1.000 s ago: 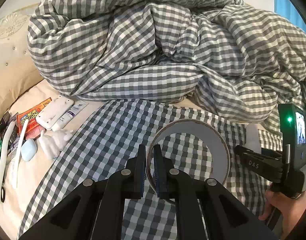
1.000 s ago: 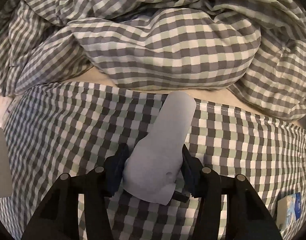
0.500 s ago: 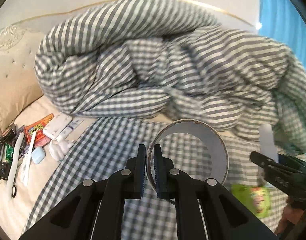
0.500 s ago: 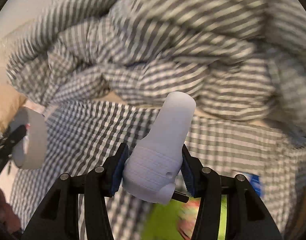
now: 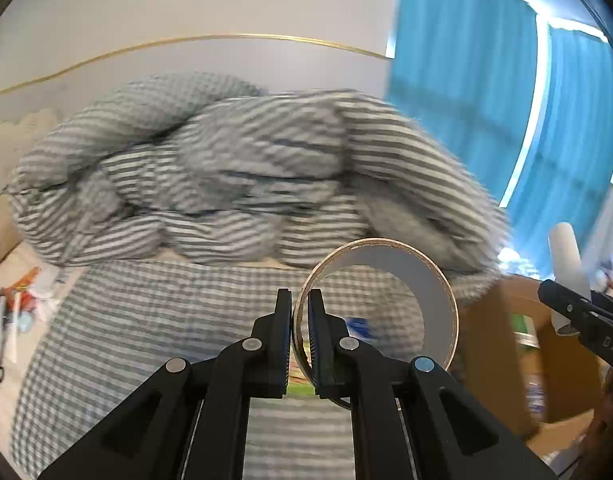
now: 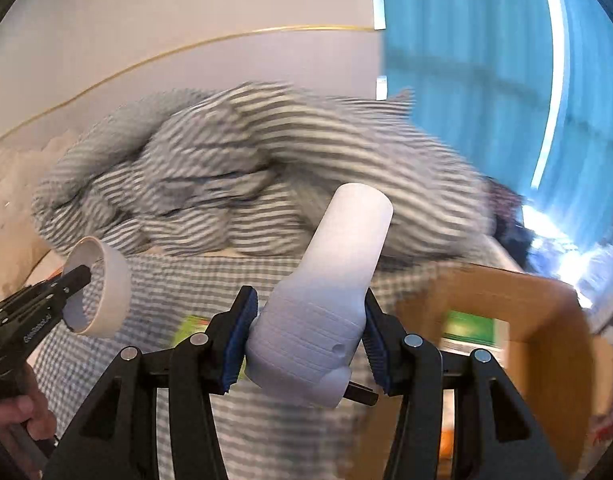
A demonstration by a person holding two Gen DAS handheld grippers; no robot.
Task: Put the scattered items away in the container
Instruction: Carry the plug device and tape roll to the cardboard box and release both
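Note:
My left gripper is shut on the rim of a grey tape roll and holds it in the air above the bed. It also shows in the right wrist view. My right gripper is shut on a white plastic device, tilted up to the right; the device also shows in the left wrist view. An open cardboard box stands at the right, with colourful packets inside; it shows in the left wrist view too.
A crumpled grey checked duvet fills the back of the bed. Several small items lie scattered at the far left on the cream sheet. A blue curtain hangs at the right.
Both grippers have risen and swung right with their loads. The cardboard box and curtain have come into view; the scattered items have slid to the far left edge.

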